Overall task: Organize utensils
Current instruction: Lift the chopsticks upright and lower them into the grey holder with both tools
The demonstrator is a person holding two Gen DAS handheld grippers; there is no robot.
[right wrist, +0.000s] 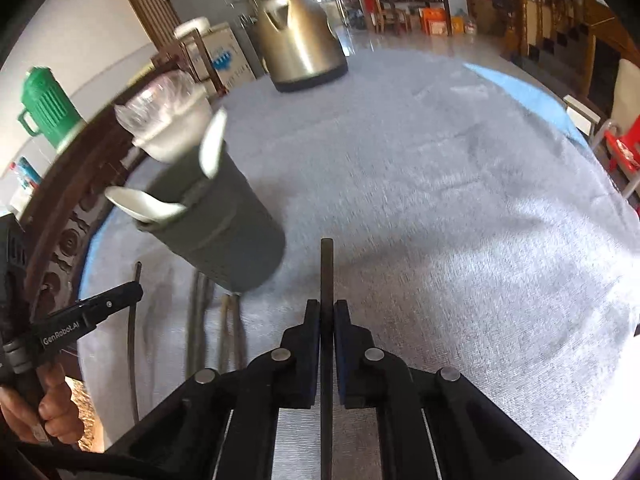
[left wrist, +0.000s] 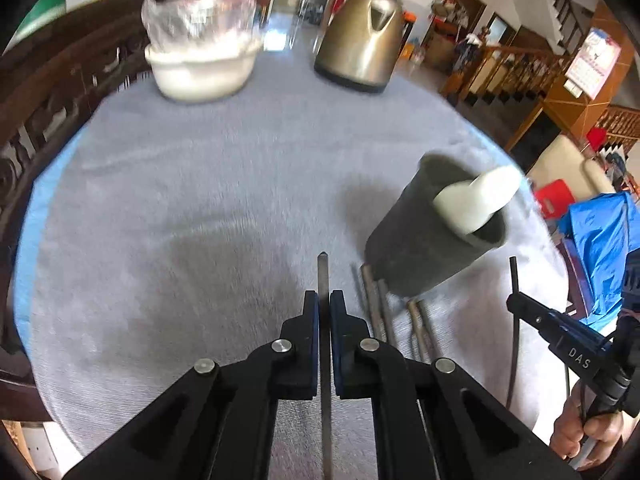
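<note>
My left gripper [left wrist: 325, 298] is shut on a thin dark chopstick [left wrist: 322, 272] that sticks out past its pads, above the grey cloth. My right gripper [right wrist: 327, 306] is likewise shut on a dark chopstick [right wrist: 327, 264]. Each view shows the other gripper from the side, gripping its stick: the right gripper [left wrist: 514, 302] and the left gripper [right wrist: 138, 290]. Between them stands a grey utensil holder [left wrist: 432, 240] [right wrist: 224, 224] with white spoons [left wrist: 476, 200] [right wrist: 148, 204] in it. Several more chopsticks [left wrist: 380, 308] [right wrist: 200, 320] lie on the cloth at its base.
A metal kettle [left wrist: 360, 40] [right wrist: 300, 36] and a white bowl [left wrist: 204, 68] topped with clear plastic stand at the far side of the round table [left wrist: 160, 200]. Carved dark wood [left wrist: 40, 100] runs along the left edge. A green jug [right wrist: 44, 104] sits beyond it.
</note>
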